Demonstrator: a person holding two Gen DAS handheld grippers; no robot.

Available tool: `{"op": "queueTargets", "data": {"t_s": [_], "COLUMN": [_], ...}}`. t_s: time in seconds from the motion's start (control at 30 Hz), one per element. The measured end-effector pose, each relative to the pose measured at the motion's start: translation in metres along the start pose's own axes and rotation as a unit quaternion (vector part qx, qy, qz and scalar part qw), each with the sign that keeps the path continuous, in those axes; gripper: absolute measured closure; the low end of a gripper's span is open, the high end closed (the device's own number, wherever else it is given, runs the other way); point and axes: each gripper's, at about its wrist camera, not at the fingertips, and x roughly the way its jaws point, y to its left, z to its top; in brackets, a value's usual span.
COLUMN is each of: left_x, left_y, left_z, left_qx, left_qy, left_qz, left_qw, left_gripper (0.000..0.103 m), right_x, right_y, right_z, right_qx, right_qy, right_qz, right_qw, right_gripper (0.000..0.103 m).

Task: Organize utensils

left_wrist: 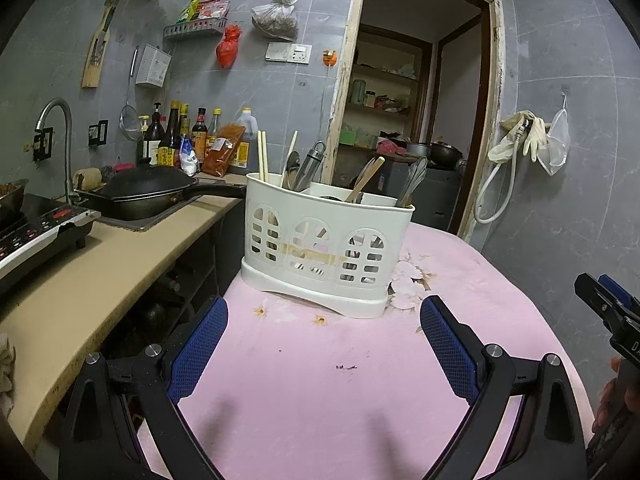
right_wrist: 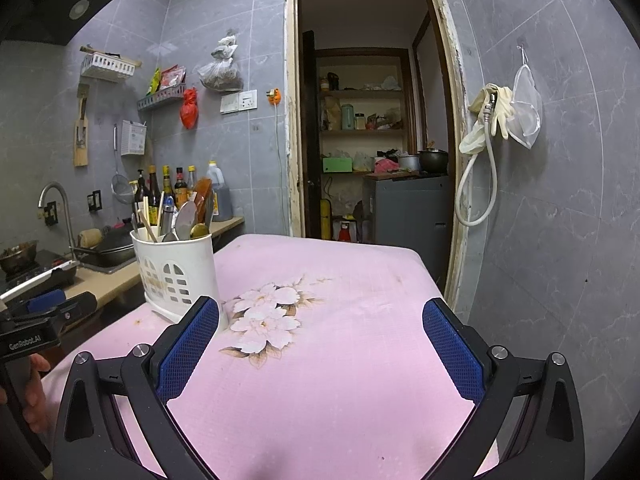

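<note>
With both claws spread and empty — left claw [left_wrist: 324,320], right claw [right_wrist: 320,322] — you could tip the crowded holder [left_wrist: 328,248] at frame centre by snagging neighbouring spoons [left_wrist: 412,180]

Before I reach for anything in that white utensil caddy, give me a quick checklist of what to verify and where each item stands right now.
1. Left gripper open and empty: ok.
2. Right gripper open and empty: ok.
3. Utensil caddy upright on the pink tablecloth: ok.
4. Path from left gripper to caddy free of objects: ok, only bare cloth between.
5. Utensils sorted by type: not ok; chopsticks stand alone at the left end, but another wooden stick sits among the metal spoons.
6. Caddy near the table's left edge, could tip off: cannot tell how much margin remains.
</note>
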Motion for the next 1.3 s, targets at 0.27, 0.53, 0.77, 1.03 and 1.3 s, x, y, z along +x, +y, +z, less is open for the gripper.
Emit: {"op": "queueTargets", "data": {"t_s": [0.27,0.53,0.77,1.03,1.3], "left_x": [0.0,0.001,0.001,0.002,0.001], "left_y": [0.001,0.001,0.003,0.003,0.004], "left_z": [-0.001,-0.002,-0.004,-0.004,-0.005], "left_qx": [0.0,-0.003,-0.005,-0.004,-0.002], "left_qy": [0.0,0.003,0.006,0.006,0.006], "left_qz": [0.0,0.0,0.0,0.0,0.001], "left_qw": [1.0,1.0,1.0,1.0,1.0], "left_gripper": [0.009,0.009,0.009,0.009,0.009], "right_x": [0.0,0.0,-0.001,-0.004,-0.004], "right_y": [0.0,0.0,0.0,0.001,0.001], "right_z": [-0.001,-0.001,-0.003,-0.01,-0.01], "right_qx": [0.0,0.0,0.0,-0.001,0.0], "right_qy": [0.0,0.001,0.002,0.004,0.005], "right_qz": [0.0,0.0,0.0,0.0,0.001], "right_qw": [1.0,1.0,1.0,1.0,1.0], "right_gripper": [0.0,0.0,0.0,0.0,0.0]}}
